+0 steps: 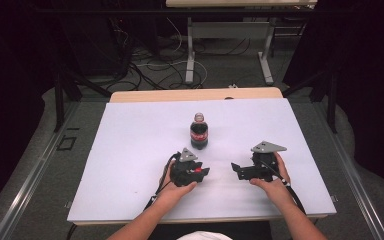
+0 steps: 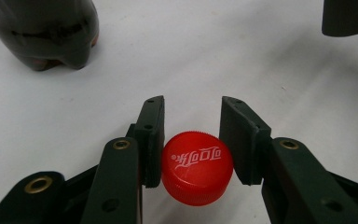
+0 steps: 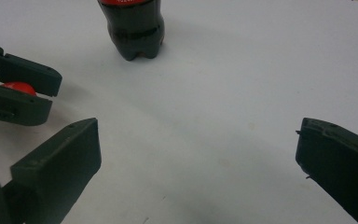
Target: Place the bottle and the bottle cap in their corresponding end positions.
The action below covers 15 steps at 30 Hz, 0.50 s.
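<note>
Cap (image 2: 197, 167) clenched in left gripper (image 2: 191, 135); right gripper (image 3: 198, 163) released, bare table (image 1: 130, 150) between, bottle (image 1: 199, 131) beyond

The left gripper (image 1: 203, 171) and the right gripper (image 1: 236, 169) are black, blocky tools. Each carries a grey three-cornered plate (image 1: 268, 147) on top and trails a black cable (image 1: 296, 196) back along the forearm. In the left gripper view the jaws are dark, flat-faced bars with brass-ringed holes at their pivots and small screw holes near their tips. The person's forearms are bare, with no sleeves, and a bit of white clothing (image 1: 198, 235) shows at the near edge.
</note>
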### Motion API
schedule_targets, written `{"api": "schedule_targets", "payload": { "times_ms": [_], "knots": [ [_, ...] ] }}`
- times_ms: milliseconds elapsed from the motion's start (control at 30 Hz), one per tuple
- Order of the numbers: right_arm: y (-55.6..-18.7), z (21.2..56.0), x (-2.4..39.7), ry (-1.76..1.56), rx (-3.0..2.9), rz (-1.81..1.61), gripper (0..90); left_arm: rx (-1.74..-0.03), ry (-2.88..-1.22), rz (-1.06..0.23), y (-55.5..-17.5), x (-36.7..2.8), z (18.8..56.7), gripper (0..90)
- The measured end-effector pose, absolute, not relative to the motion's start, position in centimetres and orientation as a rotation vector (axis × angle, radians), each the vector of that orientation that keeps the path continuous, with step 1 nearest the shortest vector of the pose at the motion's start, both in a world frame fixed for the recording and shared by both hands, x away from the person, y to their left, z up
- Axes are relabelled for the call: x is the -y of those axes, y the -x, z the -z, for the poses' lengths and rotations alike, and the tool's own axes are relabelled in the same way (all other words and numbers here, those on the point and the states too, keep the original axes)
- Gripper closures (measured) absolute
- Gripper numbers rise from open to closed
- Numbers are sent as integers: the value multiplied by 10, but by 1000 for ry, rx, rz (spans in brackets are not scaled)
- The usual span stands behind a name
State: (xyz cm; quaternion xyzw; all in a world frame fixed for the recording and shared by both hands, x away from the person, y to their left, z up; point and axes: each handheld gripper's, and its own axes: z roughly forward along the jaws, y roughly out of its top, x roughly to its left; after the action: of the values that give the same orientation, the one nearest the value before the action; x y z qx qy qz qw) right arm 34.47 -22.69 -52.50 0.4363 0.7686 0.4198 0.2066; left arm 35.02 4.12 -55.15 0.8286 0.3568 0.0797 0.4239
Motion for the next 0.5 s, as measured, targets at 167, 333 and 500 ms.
{"api": "schedule_targets", "payload": {
  "times_ms": [167,333,500],
  "knots": [
    [-345,526,227,-1228,-2143,-1173,0,-876,-2088,-210,-352,-38,558,614],
    [-345,527,227,-1223,-2147,-1172,0,-878,-2105,-209,-352,-36,561,614],
    [-346,528,227,-1220,-2142,-1172,0,-880,-2104,-203,-353,-35,563,613]
  ]
}}
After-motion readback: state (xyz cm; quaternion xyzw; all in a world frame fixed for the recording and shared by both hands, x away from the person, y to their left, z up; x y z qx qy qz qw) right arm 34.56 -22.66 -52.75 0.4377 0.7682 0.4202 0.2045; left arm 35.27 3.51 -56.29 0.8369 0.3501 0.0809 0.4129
